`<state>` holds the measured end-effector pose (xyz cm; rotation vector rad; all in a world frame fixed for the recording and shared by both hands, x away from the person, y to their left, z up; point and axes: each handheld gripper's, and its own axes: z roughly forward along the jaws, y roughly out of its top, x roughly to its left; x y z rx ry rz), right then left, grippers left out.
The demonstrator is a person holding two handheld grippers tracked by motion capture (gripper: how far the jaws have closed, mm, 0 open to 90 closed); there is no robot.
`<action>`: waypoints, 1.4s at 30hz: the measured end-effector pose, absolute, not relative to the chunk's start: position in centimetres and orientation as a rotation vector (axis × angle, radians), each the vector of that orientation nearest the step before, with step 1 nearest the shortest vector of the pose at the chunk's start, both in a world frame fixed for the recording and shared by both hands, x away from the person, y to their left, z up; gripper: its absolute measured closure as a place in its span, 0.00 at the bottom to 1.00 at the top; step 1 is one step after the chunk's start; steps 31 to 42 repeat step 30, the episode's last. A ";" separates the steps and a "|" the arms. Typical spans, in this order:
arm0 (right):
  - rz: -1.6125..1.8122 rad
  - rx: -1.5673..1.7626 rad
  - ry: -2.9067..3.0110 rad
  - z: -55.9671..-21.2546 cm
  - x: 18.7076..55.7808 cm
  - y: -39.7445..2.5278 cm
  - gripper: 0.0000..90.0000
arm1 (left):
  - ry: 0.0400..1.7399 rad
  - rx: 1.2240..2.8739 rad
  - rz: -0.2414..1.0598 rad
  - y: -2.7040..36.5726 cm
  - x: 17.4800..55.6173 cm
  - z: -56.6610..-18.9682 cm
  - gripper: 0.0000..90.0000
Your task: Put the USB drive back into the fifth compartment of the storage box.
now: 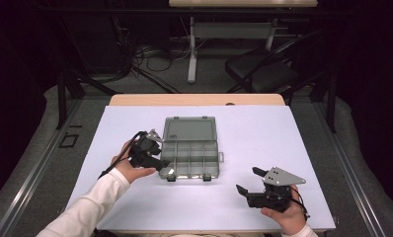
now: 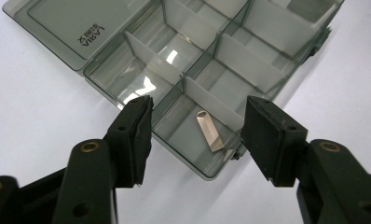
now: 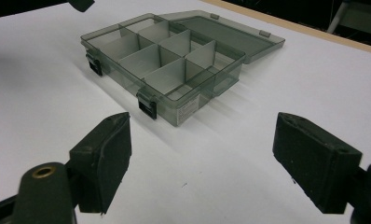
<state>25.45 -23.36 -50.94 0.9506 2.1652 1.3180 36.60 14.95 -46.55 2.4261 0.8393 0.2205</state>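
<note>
1. In the high view the right gripper (image 1: 248, 180) sits at the lower right of the frame, held in the person's right hand (image 1: 286, 213) near the near edge of the table (image 1: 263, 133). Its jaws are spread wide apart with nothing between them, and a grey three-cornered plate tops it.
2. In the right gripper view the same two black jaws rise from the bottom corners, released, over bare white tabletop; the organizer box (image 3: 174, 65) lies well beyond them in the upper middle of the frame.
3. The left gripper (image 1: 161, 166) is at the left centre of the high view, held in the left hand (image 1: 130, 168) with a white sleeve (image 1: 86, 207) running to the bottom left. Its tips reach the near left corner of the box.
4. In the left gripper view (image 2: 197, 135) the jaws stand open, empty, either side of the nearest corner compartment.
5. A small flat silver metal piece (image 2: 209, 131) lies tilted in that corner compartment, at lower centre of the frame.
6. The smoky clear plastic organizer box (image 1: 190, 159) rests mid-table, its lid (image 1: 189, 129) folded open flat on the far side. White dividers split it into compartments.
7. Beyond the table, at upper right, stands a dark chair (image 1: 263, 69), with cables (image 1: 150, 61) on the floor at upper left.
</note>
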 end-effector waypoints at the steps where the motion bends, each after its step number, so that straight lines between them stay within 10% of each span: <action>1: 1.319 0.950 2.165 -50.9 25.5 -23.4 0.21 | 0.836 2.402 0.221 15.2 36.4 -46.5 0.45; 20: 1.317 0.947 2.167 -51.0 25.5 -23.2 0.21 | 0.843 2.186 0.279 18.8 34.1 -45.3 0.19; 42: 1.316 0.950 2.162 -51.0 25.4 -23.3 0.21 | 0.818 2.074 0.323 20.6 32.8 -45.7 0.17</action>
